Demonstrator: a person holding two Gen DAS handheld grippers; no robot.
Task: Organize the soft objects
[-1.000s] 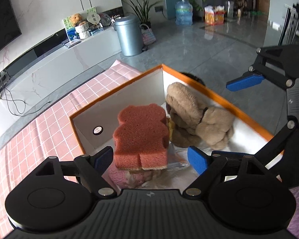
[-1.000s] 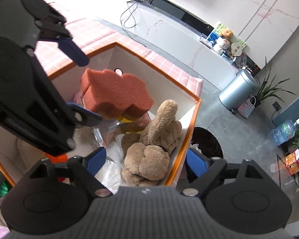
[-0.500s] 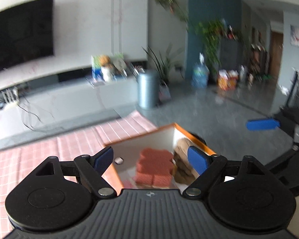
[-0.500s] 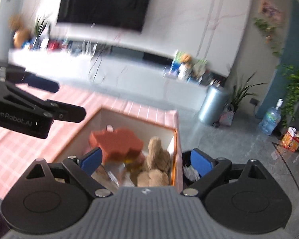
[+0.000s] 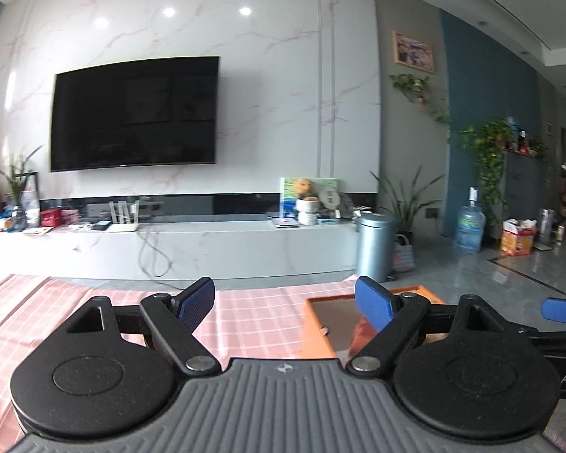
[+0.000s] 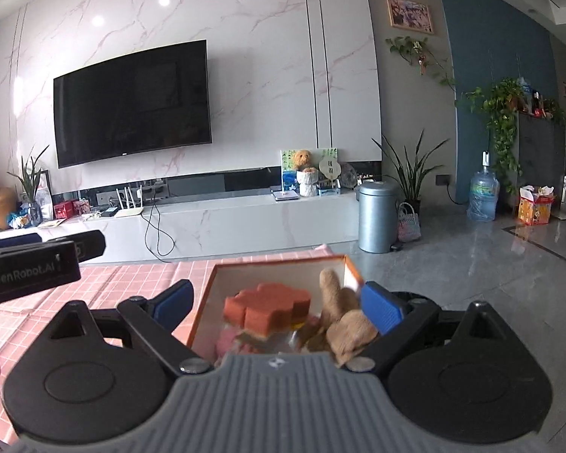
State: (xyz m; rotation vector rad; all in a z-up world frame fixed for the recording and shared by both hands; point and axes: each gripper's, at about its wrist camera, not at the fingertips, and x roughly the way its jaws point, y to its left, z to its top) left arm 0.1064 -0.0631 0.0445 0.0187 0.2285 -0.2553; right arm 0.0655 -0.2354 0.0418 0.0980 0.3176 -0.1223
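Sponge (image 6: 268,307) and plush toy (image 6: 345,324) in orange box (image 6: 203,302) (both grippers' jaws apart, empty).

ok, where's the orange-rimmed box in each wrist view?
Left wrist: orange-rimmed box at lower right, partly behind the left gripper's right finger.
Right wrist: box at lower centre, between the right gripper's fingers, sponge inside.
Shared landmark: grey bin.

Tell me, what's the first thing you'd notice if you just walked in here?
Probably the big black TV on the marble wall. Below it, close to the camera, an orange-rimmed box sits on the pink checked cloth, holding an orange sponge and a brown plush toy. Both grippers, left and right, are open and empty.
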